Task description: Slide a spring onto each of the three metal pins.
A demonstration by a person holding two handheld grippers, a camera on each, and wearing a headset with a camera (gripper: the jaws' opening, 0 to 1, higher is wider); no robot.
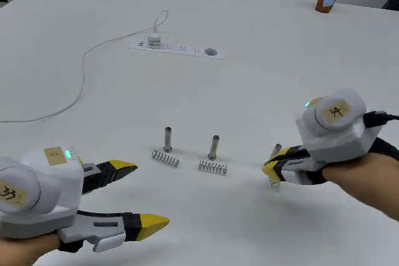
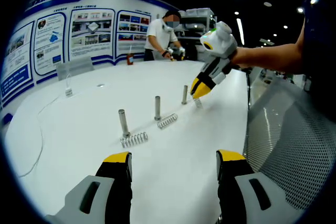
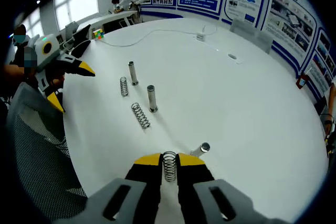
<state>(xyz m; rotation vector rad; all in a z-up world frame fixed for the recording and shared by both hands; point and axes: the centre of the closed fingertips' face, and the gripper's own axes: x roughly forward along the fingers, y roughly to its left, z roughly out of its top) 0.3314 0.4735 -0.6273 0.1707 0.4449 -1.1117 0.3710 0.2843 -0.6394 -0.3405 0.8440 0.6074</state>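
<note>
Beside the middle grey metal pin (image 1: 214,147), to its right in the head view, the right black-and-yellow two-jaw gripper (image 1: 272,170) is pinching a small steel coil spring (image 3: 169,165) between its jaw tips. The third upright metal pin (image 1: 277,149) is standing just beside that spring. To the left of the middle pin, the first upright metal pin (image 1: 168,139) is standing bare. One loose spring (image 1: 212,167) is lying flat on the white table (image 1: 249,79) just in front of the middle pin. A second loose spring (image 1: 165,158) is lying left of it, at the first pin's foot. The left gripper (image 1: 146,194) is hovering well to the left of the middle pin, jaws spread and holding nothing.

No pin is carrying a spring yet.

Caution: if the spring's bore is not lining up with the pin top, the end coil is likely to catch on the rim and flick out of the pinch. The pins appear free-standing, so a sideways nudge could topple one.
</note>
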